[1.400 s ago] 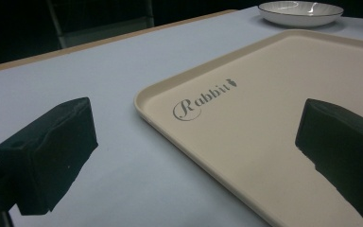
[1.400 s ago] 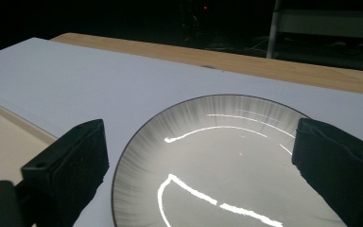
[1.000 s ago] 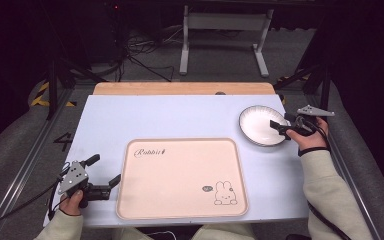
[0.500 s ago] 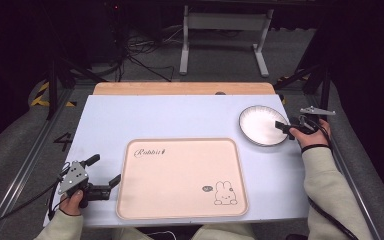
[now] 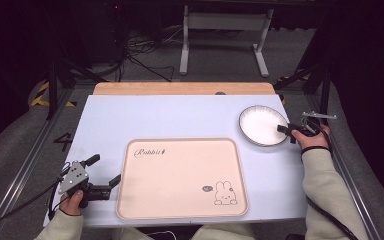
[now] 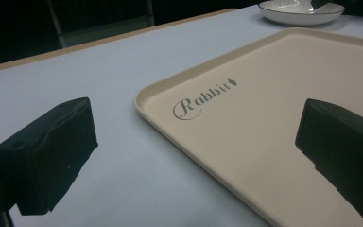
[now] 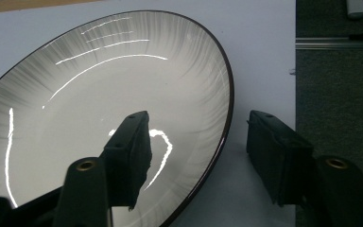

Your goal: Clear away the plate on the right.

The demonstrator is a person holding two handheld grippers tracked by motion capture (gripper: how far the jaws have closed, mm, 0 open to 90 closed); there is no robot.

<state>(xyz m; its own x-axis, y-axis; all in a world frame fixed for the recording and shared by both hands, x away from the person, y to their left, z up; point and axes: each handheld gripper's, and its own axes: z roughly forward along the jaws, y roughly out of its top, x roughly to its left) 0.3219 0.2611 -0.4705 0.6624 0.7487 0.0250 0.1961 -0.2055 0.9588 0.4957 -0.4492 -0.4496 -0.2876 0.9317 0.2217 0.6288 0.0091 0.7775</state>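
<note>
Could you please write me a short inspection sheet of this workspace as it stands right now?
Surface: pale blue table, wooden strip along its far edge.
Job's things: beige tray lying flat, nothing on it; white plate at far right.
Clutter: nothing seen.
Grippers: left gripper open beside the tray's left edge; right gripper open, jaws straddling the plate's rim.
Cables: one trails from the left gripper; more on the floor beyond.
Surroundings: dark room, metal stand behind.
</note>
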